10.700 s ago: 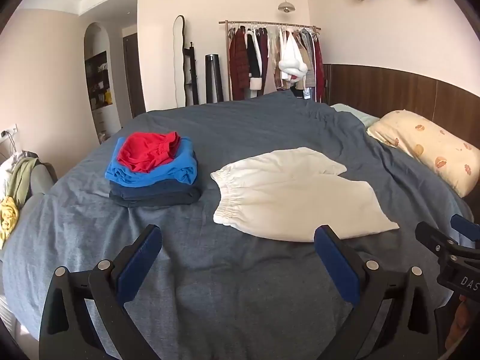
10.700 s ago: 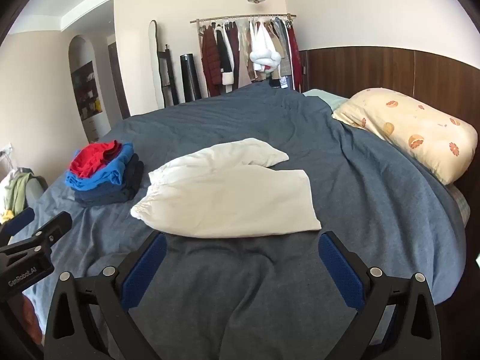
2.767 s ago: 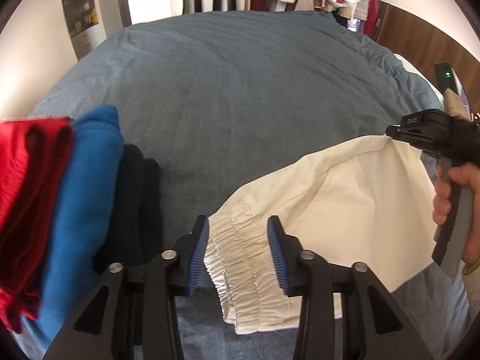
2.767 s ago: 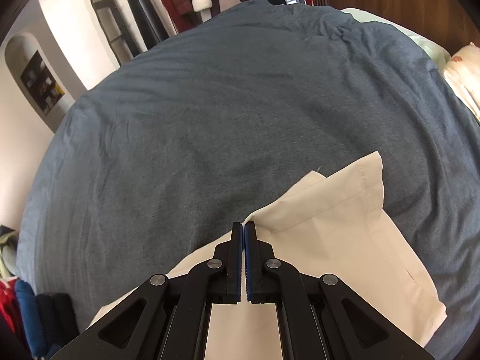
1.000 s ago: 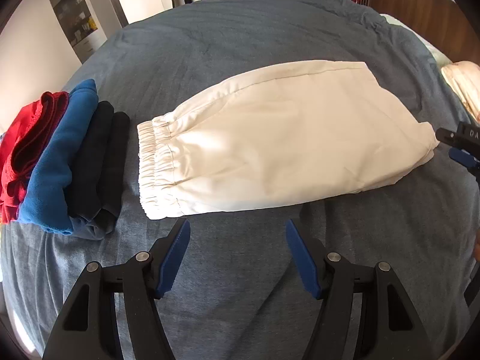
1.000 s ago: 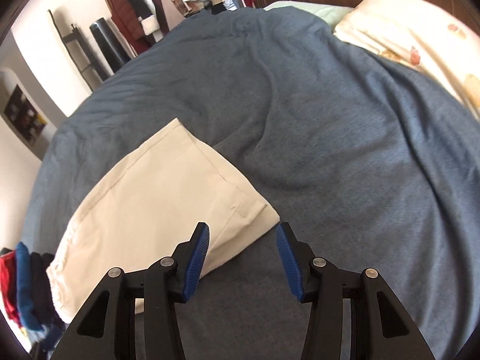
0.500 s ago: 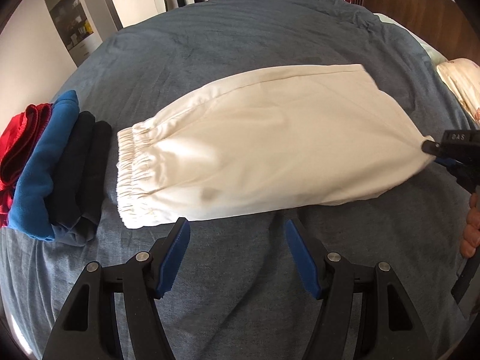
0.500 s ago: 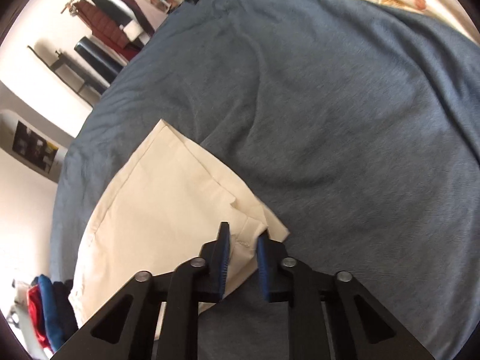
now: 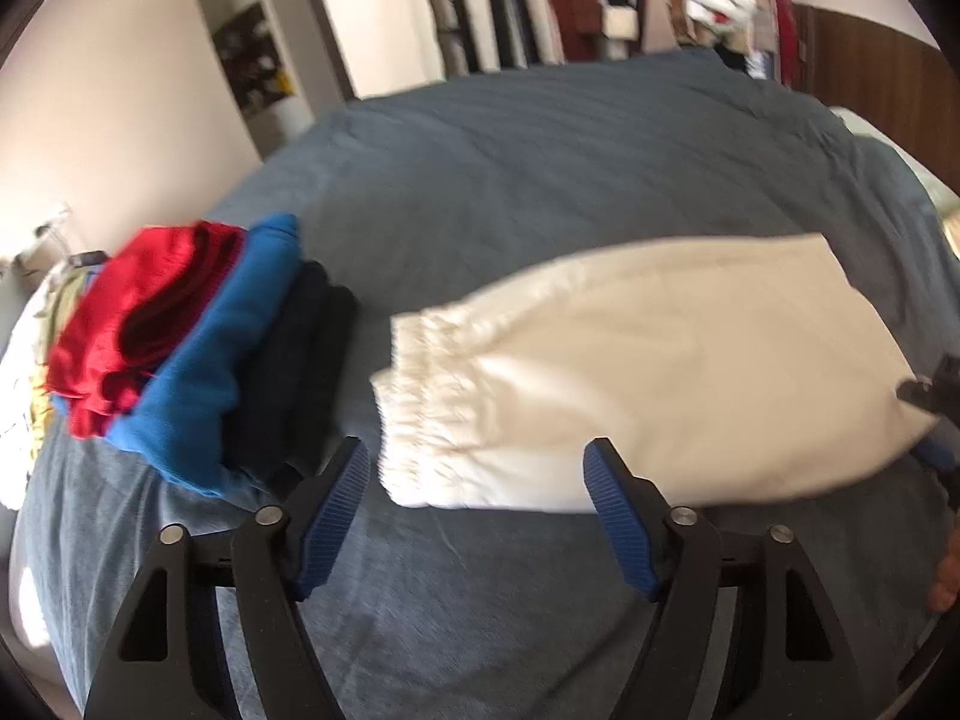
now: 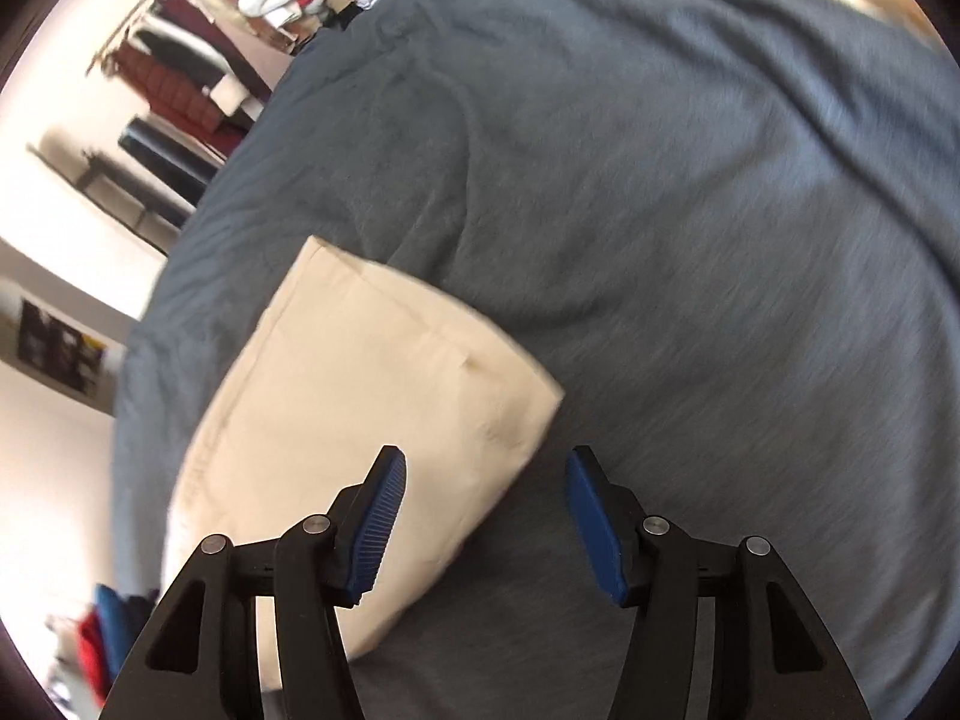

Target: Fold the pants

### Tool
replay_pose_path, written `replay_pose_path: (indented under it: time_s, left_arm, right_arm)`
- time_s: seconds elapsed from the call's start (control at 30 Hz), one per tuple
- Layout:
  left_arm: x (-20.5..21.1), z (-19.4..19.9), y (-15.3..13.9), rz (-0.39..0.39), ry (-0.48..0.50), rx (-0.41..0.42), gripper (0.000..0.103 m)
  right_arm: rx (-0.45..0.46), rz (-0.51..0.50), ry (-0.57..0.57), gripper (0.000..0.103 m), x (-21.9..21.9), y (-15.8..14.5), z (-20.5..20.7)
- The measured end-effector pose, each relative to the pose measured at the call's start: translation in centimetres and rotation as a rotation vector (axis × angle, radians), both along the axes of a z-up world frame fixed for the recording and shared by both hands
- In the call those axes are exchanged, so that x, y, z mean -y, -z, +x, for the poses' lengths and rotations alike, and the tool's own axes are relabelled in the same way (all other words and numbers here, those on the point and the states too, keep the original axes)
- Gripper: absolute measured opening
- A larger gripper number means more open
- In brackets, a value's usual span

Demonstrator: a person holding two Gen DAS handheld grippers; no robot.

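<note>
The cream pants (image 9: 648, 384) lie flat on the blue-grey bed cover (image 9: 540, 180), folded lengthwise into one long panel. In the left wrist view they run from the centre of the frame to the right edge, with the gathered elastic waistband (image 9: 420, 408) at the left end and the leg hems at the right. In the right wrist view the pants (image 10: 360, 420) occupy the lower left half of the frame, and the hem corner (image 10: 540, 396) points toward the frame centre.

The left gripper (image 9: 474, 510) sits at the bottom of its frame, released, with its blue-padded fingers spread wide. The left finger pad (image 9: 333, 510) is just below the waistband corner; contact cannot be confirmed. Nothing is held between the fingers.

The right gripper (image 10: 480, 528) is likewise released, its fingers apart. The left finger pad (image 10: 375, 528) overlaps the cream fabric in the picture, while the right finger pad (image 10: 594, 534) is over bare bed cover. The hem corner lies just above the gap. In the left wrist view part of the right gripper (image 9: 936, 396) appears at the right edge, beside the hem end.

A stack of folded clothes (image 9: 192, 348), red on blue on dark layers, lies at the left of the left wrist view, just beside the waistband. Both views are motion-blurred.
</note>
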State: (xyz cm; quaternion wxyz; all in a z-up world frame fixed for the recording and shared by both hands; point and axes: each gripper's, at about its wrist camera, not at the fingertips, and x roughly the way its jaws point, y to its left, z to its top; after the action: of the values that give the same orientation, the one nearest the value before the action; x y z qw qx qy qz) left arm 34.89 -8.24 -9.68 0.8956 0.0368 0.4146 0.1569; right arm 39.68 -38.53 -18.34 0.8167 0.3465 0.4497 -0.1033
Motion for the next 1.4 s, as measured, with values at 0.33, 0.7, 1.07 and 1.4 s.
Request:
replay_pose_path:
  time_s: [0.33, 0.7, 1.07, 1.4]
  left_arm:
    - [-2.2, 1.9, 2.7, -0.06, -0.108, -0.045, 0.078]
    - [-0.7, 0.6, 1.1, -0.098, 0.002, -0.063, 0.078]
    - [0.4, 2.7, 1.2, -0.131, 0.077, -0.037, 0.078]
    - [-2.3, 6.3, 2.3, -0.223, 0.152, -0.029, 0.055]
  right_arm:
    - [-0.017, 0.027, 0.052, 0.013, -1.1, 2.1, 2.2]
    - [0.032, -0.199, 0.06, 0.005, -0.9, -4.5, -1.2]
    - [-0.094, -0.355, 0.117, 0.01, 1.8, -5.3, -4.6]
    - [-0.053, -0.653, 0.227, 0.056, -2.6, -9.6, -5.1]
